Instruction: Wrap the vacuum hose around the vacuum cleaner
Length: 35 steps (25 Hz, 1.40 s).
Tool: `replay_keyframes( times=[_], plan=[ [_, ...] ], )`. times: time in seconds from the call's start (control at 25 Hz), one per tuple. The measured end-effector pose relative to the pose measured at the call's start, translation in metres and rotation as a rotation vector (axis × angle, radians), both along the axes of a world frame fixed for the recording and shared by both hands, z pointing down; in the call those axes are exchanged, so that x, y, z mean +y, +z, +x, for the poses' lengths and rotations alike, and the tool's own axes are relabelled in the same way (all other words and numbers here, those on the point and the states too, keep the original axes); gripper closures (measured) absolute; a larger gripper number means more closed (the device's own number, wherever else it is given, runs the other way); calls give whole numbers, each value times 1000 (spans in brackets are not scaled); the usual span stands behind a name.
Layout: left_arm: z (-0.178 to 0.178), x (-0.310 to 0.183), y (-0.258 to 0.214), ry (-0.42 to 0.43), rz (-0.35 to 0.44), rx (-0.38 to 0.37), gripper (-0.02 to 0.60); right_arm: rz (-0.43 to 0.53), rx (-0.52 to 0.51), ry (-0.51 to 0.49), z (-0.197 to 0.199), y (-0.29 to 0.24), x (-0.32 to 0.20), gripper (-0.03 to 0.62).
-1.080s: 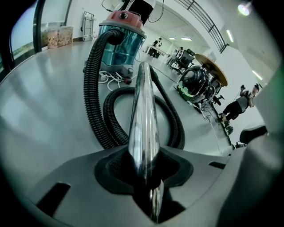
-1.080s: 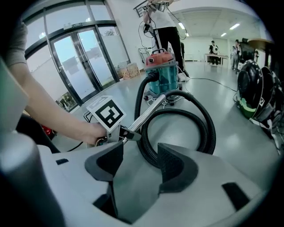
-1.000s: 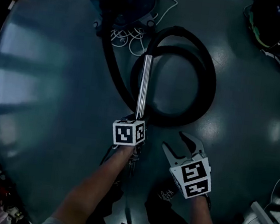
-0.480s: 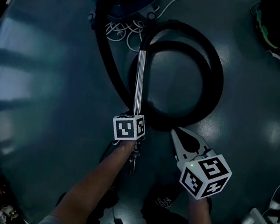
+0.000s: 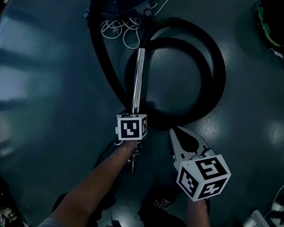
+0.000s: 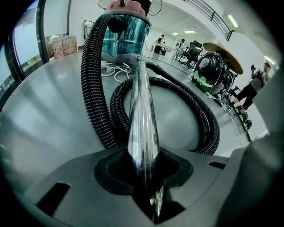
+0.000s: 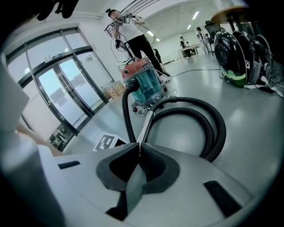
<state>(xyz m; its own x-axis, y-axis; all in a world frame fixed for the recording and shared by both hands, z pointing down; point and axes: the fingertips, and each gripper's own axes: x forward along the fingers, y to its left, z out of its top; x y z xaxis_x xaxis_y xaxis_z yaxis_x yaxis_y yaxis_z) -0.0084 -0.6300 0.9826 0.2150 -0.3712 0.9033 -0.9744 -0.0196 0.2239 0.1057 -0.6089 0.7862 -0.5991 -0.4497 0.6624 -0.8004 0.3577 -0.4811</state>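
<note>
On open floor (image 5: pixel 41 98), left tongs (image 6: pixel 144 175) grasp the wand (image 5: pixel 138 79); right tongs (image 7: pixel 138 150) clenched empty beside hose loop (image 5: pixel 214 78).

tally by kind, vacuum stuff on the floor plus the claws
vacuum cleaner: 1
black hose: 1
metal tube: 1
white cord: 1
claws: 2 (left claw, right claw)
total: 6

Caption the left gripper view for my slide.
Left gripper shut on the metal wand, black hose looping back toward the vacuum cleaner.
</note>
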Motion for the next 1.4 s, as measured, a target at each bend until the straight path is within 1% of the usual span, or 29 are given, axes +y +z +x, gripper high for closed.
replay_keyframes(
  times=[0.08, 0.16, 0.32, 0.52, 0.64, 0.68, 0.84, 0.96, 1.04, 1.2, 1.28, 1.4],
  plan=[
    [0, 0, -1, 0, -12, -17, 440, -3, -3, 10, 3, -1, 0, 580],
    [0, 0, -2, 3, -20, -18, 440, -8, -5, 18, 5, -1, 1, 580],
    [4, 1, -5, 19, -12, 13, 439, -18, -10, 25, 7, -2, 4, 580],
    [6, 7, -9, 35, -15, 24, 416, -37, -19, 44, 9, -1, 11, 580],
    [11, 11, -12, 69, -25, 40, 393, -47, -24, 52, 9, -1, 15, 580],
    [14, 13, -14, 85, -30, 45, 356, -50, -27, 55, 9, -2, 17, 580],
    [17, 18, -21, 154, -26, 41, 354, -34, -33, 59, 9, -4, 22, 580],
    [21, 22, -35, 207, -18, 59, 354, -7, 43, 62, 16, -2, 23, 580],
    [26, 24, -53, 272, -3, 76, 354, -11, 66, 67, 17, -3, 26, 580],
    [42, 27, -103, 402, 50, 98, 357, -25, -8, 133, 21, -23, 40, 580],
    [46, 29, -129, 457, 84, 93, 376, -44, -43, 167, 21, -35, 50, 580],
    [45, 32, -165, 524, 132, 63, 455, -65, -50, 165, 14, -57, 66, 580]
  ],
)
